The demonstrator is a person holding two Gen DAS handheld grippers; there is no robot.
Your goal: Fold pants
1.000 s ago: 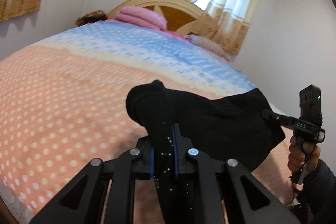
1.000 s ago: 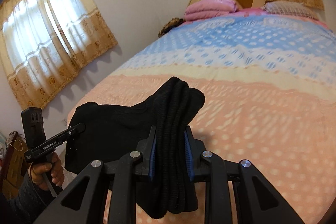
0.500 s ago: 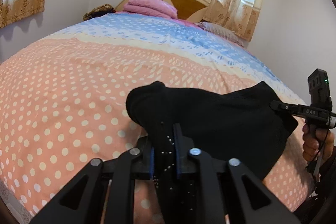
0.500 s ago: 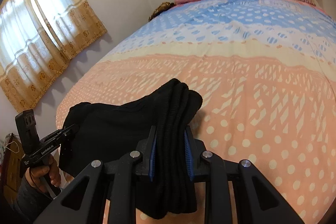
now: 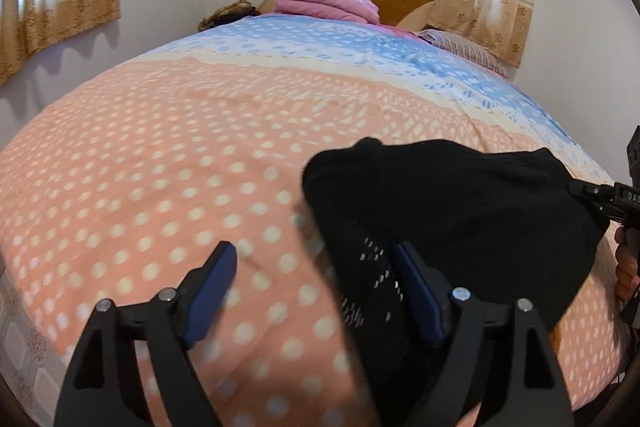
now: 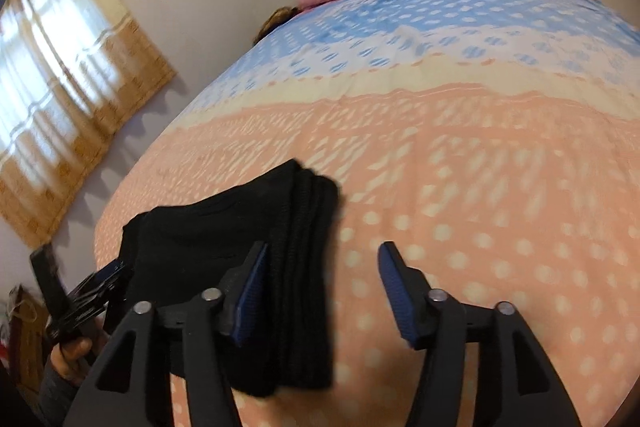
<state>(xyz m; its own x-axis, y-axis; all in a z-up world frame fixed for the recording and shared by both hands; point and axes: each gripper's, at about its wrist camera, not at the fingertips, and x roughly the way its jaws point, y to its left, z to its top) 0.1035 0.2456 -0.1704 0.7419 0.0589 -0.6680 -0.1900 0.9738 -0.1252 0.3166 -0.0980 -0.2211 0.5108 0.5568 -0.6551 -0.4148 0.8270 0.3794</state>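
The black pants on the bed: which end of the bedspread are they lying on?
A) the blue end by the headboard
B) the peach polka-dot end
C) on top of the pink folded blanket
B: the black pants lie on the peach dotted part of the bedspread, far from the pink folded blanket.

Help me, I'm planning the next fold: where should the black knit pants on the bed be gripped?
Probably the two thick near corners of the black knit pants, where layers stack: the ribbed edge and the dotted corner. Come from the near bed edge, low along the peach dotted bedspread. Both the left gripper and right gripper are opening there.
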